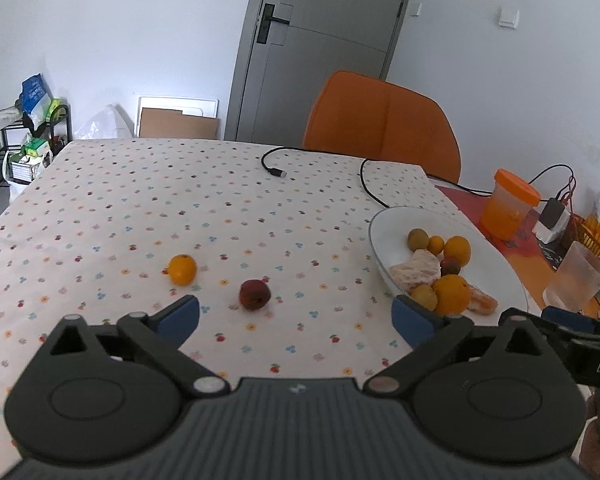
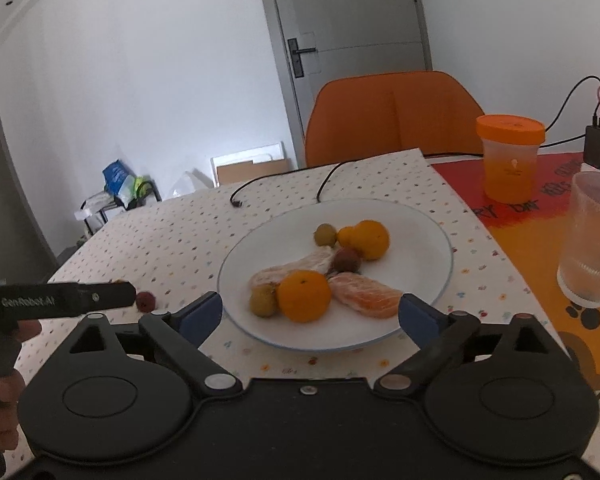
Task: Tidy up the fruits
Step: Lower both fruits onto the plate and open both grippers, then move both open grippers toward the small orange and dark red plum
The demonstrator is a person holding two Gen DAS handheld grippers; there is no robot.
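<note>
A white plate [image 1: 496, 268] [image 2: 420, 224] on the dotted tablecloth holds oranges [image 2: 304, 296], small green fruits [image 2: 263, 300], a dark red fruit [image 2: 346, 260] and peeled citrus pieces [image 2: 366, 294]. Left of the plate, loose on the cloth, lie a small orange [image 1: 182, 269] and a dark red fruit [image 1: 255, 294], the latter also in the right wrist view [image 2: 145, 300]. My left gripper [image 1: 296, 314] is open and empty, just short of the red fruit. My right gripper [image 2: 311, 316] is open and empty over the plate's near rim.
An orange chair [image 1: 384, 120] stands at the table's far side. A black cable [image 1: 274, 170] lies on the cloth. An orange-lidded jar [image 2: 510, 156] and a clear plastic cup [image 2: 592, 236] stand right of the plate, with a charger [image 2: 598, 140] behind them.
</note>
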